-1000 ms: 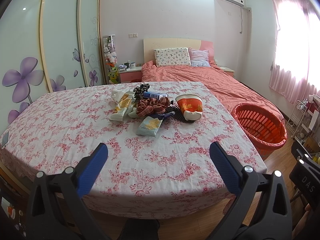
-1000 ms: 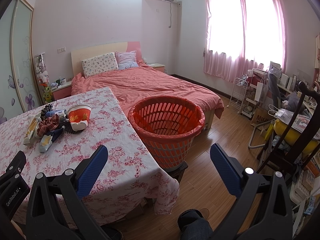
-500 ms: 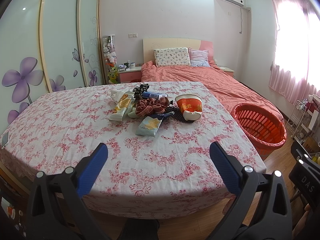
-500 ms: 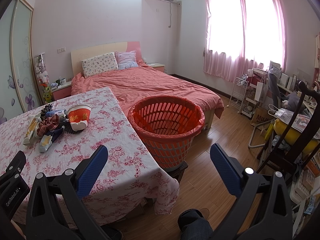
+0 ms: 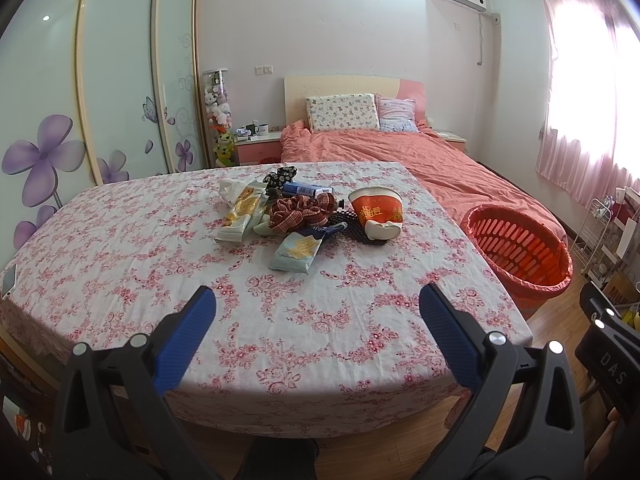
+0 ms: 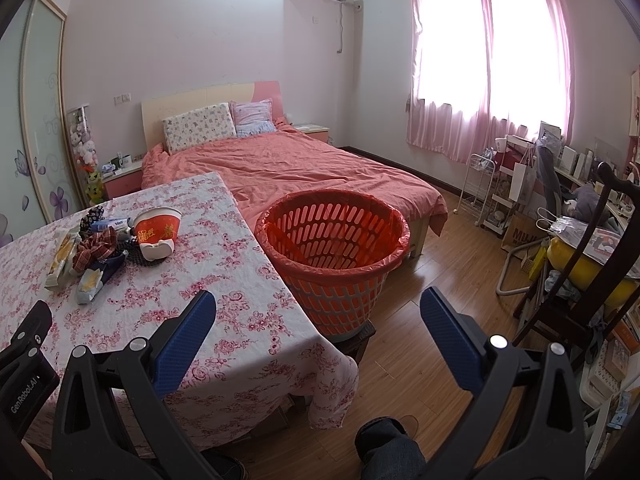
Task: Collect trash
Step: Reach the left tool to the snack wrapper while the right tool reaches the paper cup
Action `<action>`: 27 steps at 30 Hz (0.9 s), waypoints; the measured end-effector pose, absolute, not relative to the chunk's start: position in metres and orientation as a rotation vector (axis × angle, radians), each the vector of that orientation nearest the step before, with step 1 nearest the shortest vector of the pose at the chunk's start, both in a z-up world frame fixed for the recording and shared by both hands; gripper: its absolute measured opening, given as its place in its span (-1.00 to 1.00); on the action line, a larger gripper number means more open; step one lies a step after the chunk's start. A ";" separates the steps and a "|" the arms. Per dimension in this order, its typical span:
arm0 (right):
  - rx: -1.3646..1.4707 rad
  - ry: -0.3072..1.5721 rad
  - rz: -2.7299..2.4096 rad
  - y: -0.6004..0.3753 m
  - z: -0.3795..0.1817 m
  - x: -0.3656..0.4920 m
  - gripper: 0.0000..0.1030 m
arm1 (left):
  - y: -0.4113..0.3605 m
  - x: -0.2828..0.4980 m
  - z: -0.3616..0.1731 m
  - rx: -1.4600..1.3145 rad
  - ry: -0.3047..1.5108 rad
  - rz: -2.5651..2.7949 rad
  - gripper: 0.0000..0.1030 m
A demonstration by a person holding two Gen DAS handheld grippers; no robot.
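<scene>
A heap of trash lies mid-table on the floral cloth point(image 5: 280, 320): a red and white paper cup point(image 5: 377, 215) on its side, a pale blue snack packet point(image 5: 296, 250), a yellow wrapper point(image 5: 242, 212), a plaid cloth scrap point(image 5: 300, 213) and a blue box point(image 5: 307, 189). An orange basket point(image 6: 334, 260) with a red liner stands by the table's right edge; it also shows in the left wrist view point(image 5: 520, 248). My left gripper point(image 5: 318, 308) is open and empty over the table's near edge. My right gripper point(image 6: 318, 308) is open and empty, near the basket.
A bed with a salmon cover point(image 6: 304, 168) lies behind the table and basket. A dark chair point(image 6: 592, 280), a white rack point(image 6: 480, 184) and a cluttered desk stand at the right. A wardrobe with flower doors point(image 5: 100, 100) lines the left wall. A phone point(image 5: 9, 280) lies at the table's left edge.
</scene>
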State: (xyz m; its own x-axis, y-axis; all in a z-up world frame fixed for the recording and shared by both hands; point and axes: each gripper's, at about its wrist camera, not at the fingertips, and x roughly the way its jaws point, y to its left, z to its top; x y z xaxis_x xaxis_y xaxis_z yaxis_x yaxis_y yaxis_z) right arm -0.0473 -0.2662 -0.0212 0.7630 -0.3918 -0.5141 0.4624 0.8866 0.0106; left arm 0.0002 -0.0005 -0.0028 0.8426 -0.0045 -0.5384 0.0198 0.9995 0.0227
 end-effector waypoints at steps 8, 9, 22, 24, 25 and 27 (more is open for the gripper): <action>0.145 0.558 -0.403 -0.263 -0.031 -0.032 0.96 | 0.016 0.024 -0.012 -0.011 0.608 0.019 0.93; 0.149 0.563 -0.395 -0.264 -0.033 -0.029 0.96 | 0.021 0.027 -0.014 -0.019 0.617 0.023 0.93; 0.199 0.639 -0.243 -0.262 -0.049 0.039 0.96 | 0.099 0.125 -0.040 -0.083 0.696 0.123 0.93; 0.197 0.647 -0.220 -0.258 -0.049 0.053 0.96 | 0.108 0.143 -0.043 -0.086 0.714 0.126 0.93; 0.193 0.651 -0.210 -0.255 -0.048 0.061 0.96 | 0.113 0.154 -0.046 -0.086 0.730 0.126 0.93; 0.181 0.653 -0.187 -0.247 -0.046 0.078 0.96 | 0.122 0.174 -0.051 -0.092 0.750 0.123 0.93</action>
State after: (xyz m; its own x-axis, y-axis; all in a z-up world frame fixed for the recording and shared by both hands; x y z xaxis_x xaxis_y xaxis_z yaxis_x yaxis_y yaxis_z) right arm 0.0782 -0.2468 -0.0457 0.7789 -0.1156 -0.6164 0.2289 0.9675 0.1078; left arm 0.1741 0.1215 -0.0505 0.7249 0.0781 -0.6844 -0.1441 0.9888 -0.0398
